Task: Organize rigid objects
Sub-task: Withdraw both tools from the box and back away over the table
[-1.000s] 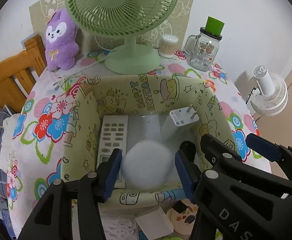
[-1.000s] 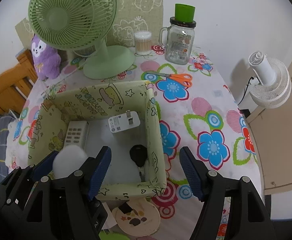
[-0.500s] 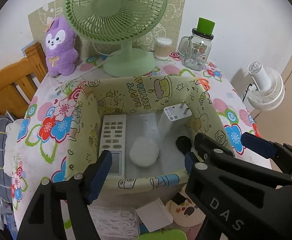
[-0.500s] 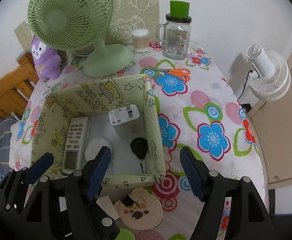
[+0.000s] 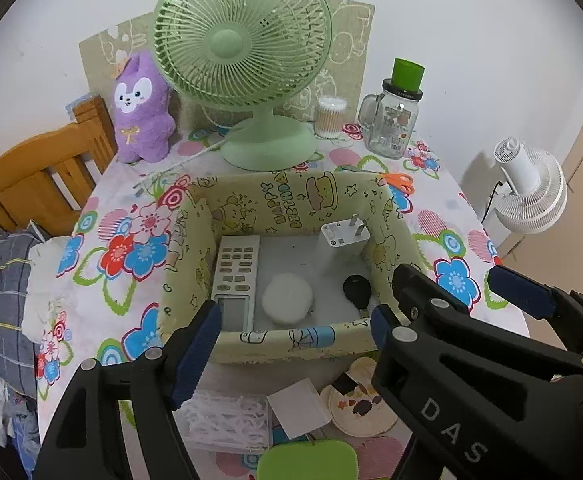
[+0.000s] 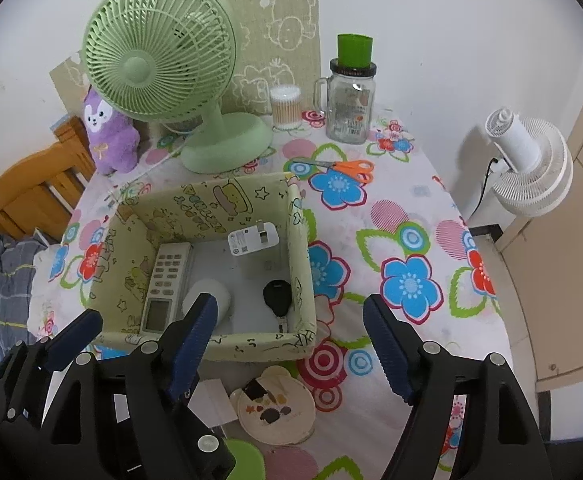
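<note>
A green fan (image 5: 243, 56) stands at the back of the table (image 6: 407, 216), with a purple plush (image 5: 139, 108) to its left and a tub of cotton swabs (image 5: 330, 117) and a glass jar (image 5: 395, 120) with a green cap to its right. Orange scissors (image 6: 347, 168) lie on the flowered cloth just behind the box's far right corner. A white fan (image 6: 531, 172) stands off the table to the right, and a wooden chair (image 5: 35, 184) sits at the left.

Near the front edge lie a round bear-shaped coaster (image 6: 275, 404), a white card (image 5: 297, 408), a clear case of white bits (image 5: 227, 420) and a green pad (image 5: 307, 462).

The box (image 5: 291, 340), pale yellow with cartoon prints and "HAPPY BIRTHDAY" on its inner back wall, sits in the middle of the table. Inside it, a white remote (image 5: 235, 280) lies along the left wall, a white round puck (image 5: 287, 298) rests just beside it, a black key fob (image 5: 356, 290) lies by the right wall, and a white plug adapter (image 5: 345, 234) leans in the far right corner.

The left gripper (image 5: 291, 332) hovers over the box's near wall, jaws spread wide and holding nothing. The right gripper (image 6: 287, 344) hangs beside it, over the box's near right corner, likewise agape and empty. In the right wrist view its left finger (image 6: 189, 344) hides part of the puck.
</note>
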Tool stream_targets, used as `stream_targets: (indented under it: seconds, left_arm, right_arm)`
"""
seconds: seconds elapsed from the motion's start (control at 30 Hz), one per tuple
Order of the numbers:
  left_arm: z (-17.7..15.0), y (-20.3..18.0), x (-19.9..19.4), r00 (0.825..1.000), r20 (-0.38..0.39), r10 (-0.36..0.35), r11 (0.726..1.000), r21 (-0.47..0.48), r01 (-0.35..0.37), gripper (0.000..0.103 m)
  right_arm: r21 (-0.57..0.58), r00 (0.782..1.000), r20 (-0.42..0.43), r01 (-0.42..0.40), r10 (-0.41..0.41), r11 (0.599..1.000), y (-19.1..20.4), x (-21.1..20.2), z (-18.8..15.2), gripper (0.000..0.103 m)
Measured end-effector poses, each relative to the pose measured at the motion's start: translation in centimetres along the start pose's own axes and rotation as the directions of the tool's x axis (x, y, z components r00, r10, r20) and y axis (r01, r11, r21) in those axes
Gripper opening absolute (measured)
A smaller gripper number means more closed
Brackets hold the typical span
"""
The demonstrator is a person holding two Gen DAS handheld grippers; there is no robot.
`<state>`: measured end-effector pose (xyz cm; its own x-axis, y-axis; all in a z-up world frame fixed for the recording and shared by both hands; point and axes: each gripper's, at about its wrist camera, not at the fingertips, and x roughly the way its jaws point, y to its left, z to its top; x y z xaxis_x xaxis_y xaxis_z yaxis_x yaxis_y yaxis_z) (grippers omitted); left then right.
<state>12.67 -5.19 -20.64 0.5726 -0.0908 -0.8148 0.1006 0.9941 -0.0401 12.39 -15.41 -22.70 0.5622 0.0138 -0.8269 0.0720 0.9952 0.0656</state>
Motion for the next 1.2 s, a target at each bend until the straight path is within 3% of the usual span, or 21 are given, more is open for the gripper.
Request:
stream_targets:
  seconds: [0.3,0.6,0.97,1.2]
  left_arm:
    - [-0.9,-1.1,-2.7,0.999,0.05,0.009,1.0,0.002,-0.009,0.089]
    - [-2.0,-2.1,-5.0,0.997,0.077,0.018,1.0,-0.003,-0.018,0.095]
    - [-3.4,-3.3,-7.2,0.995,0.099,0.026,1.0,-0.012,-0.025,0.1]
    - [-4.3,-3.9,-8.1,0.994,0.107,0.03,0.999,-0.031,-0.027,0.101]
  right_arm:
    - [-0.016,0.998,0.049,-0.024,0.025,1.0,-0.5,-2.6,-0.7,0.086]
    - [-0.039,0.996,0.077,-0.051,0.054,0.998,-1.3,-4.8,-1.7,0.087]
    - [-0.079,0.991,0.106,-0.079,0.087,0.994,-2.3,-7.3,-3.2,0.087]
    - [-0.096,0.986,0.127,-0.097,0.109,0.991,-2.9,-8.3,-3.9,0.093]
